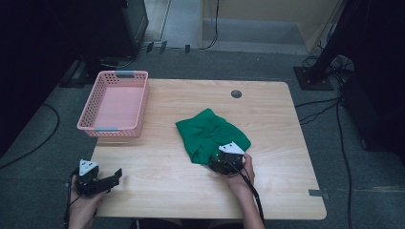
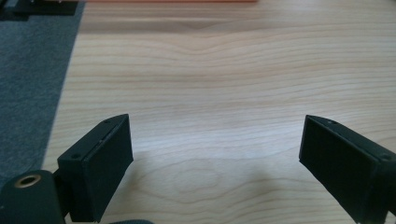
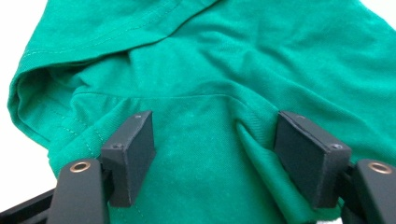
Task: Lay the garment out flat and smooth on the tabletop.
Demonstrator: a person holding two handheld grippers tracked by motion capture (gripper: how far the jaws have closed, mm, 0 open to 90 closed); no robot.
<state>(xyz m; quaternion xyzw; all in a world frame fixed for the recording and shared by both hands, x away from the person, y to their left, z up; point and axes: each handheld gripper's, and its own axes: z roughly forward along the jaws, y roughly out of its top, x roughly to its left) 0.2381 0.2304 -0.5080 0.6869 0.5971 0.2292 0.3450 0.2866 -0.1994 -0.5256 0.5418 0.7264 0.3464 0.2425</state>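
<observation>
A crumpled green cloth [image 1: 212, 133] lies on the wooden table [image 1: 157, 162], a little right of its middle. My right gripper [image 1: 217, 161] rests at the cloth's near edge with its jaws apart. In the right gripper view, the green cloth [image 3: 210, 70] spreads under and between the jaws of the right gripper [image 3: 212, 128], and a small fold stands against the right-hand jaw without being pinched. At the table's front left corner my left gripper [image 1: 114, 175] is held low. Its own view shows the left gripper [image 2: 215, 128] open wide over bare wood.
A pink plastic basket [image 1: 88, 117] stands at the table's back left, with nothing in it that I can see. A round dark cable hole [image 1: 236, 93] sits near the far edge. Grey carpet, cables and dark stands surround the table.
</observation>
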